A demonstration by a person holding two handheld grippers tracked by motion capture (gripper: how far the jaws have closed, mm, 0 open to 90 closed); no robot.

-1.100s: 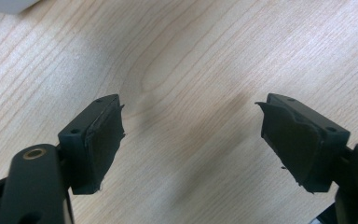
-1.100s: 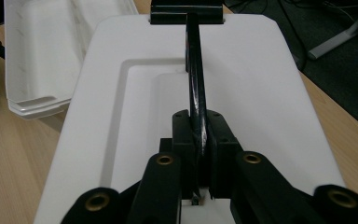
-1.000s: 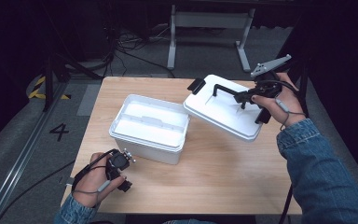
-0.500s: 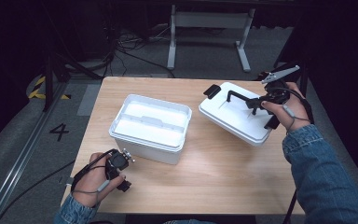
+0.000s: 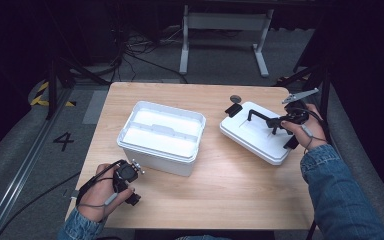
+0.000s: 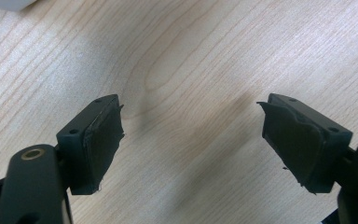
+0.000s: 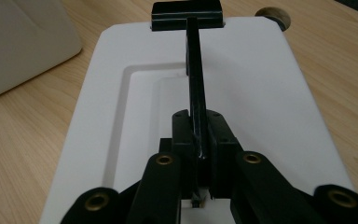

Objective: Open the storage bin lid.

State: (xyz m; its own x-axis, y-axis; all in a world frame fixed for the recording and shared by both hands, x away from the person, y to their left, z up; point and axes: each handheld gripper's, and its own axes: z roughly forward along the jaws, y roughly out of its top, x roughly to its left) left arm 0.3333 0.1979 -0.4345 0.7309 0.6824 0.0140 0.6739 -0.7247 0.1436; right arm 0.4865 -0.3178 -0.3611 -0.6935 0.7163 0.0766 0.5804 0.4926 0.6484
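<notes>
Lid (image 5: pixel 260 134) removal looks done: it lies on the table (image 5: pixel 220 200), just right of the open white box (image 5: pixel 161 136). Right tongs (image 7: pixel 199 154) pinch its black handle (image 7: pixel 195 84), so letting go remains. Left tongs (image 6: pixel 191 135) hang spread and empty over bare wood near the box's front corner.

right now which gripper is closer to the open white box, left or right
Left. The left gripper rests on the table just off the white box's near left corner, jaws open. The right gripper is farther right, clamped on the lid's black handle.
</notes>
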